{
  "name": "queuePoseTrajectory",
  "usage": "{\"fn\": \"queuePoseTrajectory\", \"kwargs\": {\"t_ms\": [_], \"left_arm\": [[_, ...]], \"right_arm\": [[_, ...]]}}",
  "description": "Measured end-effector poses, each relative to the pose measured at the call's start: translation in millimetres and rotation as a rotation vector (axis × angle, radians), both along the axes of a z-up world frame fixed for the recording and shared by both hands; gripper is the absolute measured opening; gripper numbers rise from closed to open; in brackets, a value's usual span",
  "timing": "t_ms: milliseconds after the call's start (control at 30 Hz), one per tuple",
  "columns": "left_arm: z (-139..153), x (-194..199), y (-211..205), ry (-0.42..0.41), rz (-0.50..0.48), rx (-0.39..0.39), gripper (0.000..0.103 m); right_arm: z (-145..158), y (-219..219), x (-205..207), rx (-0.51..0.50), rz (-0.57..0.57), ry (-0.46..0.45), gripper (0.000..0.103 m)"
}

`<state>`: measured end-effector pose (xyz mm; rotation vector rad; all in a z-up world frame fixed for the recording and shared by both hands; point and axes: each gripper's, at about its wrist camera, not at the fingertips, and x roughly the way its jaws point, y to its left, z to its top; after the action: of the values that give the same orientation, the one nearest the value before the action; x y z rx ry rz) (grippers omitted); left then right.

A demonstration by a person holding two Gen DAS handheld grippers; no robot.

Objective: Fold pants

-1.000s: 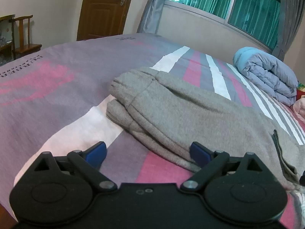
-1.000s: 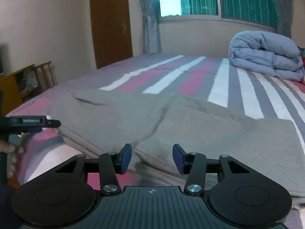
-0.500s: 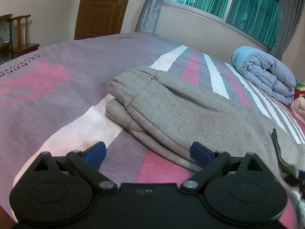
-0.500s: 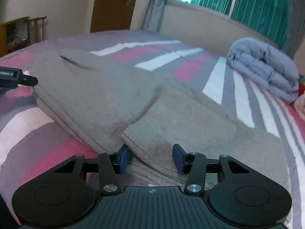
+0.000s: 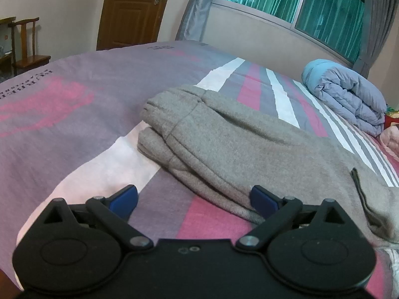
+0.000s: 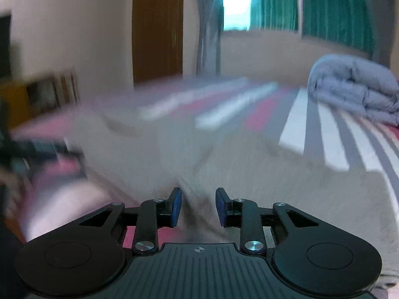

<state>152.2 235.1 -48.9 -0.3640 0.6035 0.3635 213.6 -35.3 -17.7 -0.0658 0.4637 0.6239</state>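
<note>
Grey sweatpants (image 5: 224, 147) lie folded lengthwise on the striped bed, with the cuffs toward the far left. My left gripper (image 5: 193, 199) hovers open at their near edge; its right pad (image 5: 261, 199) is at the fabric and nothing sits between the jaws. In the blurred right wrist view the pants (image 6: 274, 174) spread across the bed. My right gripper (image 6: 197, 206) has its jaws drawn narrow on a bunched fold of the grey fabric at the near edge. The left gripper (image 6: 32, 149) shows there as a dark smear on the left.
The bedspread (image 5: 74, 104) has purple, pink and white stripes. A rolled blue-grey duvet (image 5: 349, 97) lies at the far right of the bed. A wooden chair (image 5: 25, 47) and a brown door (image 5: 134, 10) stand beyond the bed on the left.
The right gripper's jaws have closed in on a fold of the pants, and its view now swings with motion blur. The left gripper has stayed open in place.
</note>
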Motion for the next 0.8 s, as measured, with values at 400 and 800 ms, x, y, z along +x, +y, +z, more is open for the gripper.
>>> {"fn": "queuePoseTrajectory", "kwargs": {"t_ms": [400,800], "left_arm": [[-0.3,4.2,-3.7,0.019,0.004,0.014,0.093],[12.5,9.2,-17.9,-0.028,-0.001,0.093,0.091]], "right_arm": [[-7.0,-152.4,77.6,0.126,-0.492,0.188,0.024],[0.0,-145.7,150.6,0.069,-0.48,0.201,0.024]]}}
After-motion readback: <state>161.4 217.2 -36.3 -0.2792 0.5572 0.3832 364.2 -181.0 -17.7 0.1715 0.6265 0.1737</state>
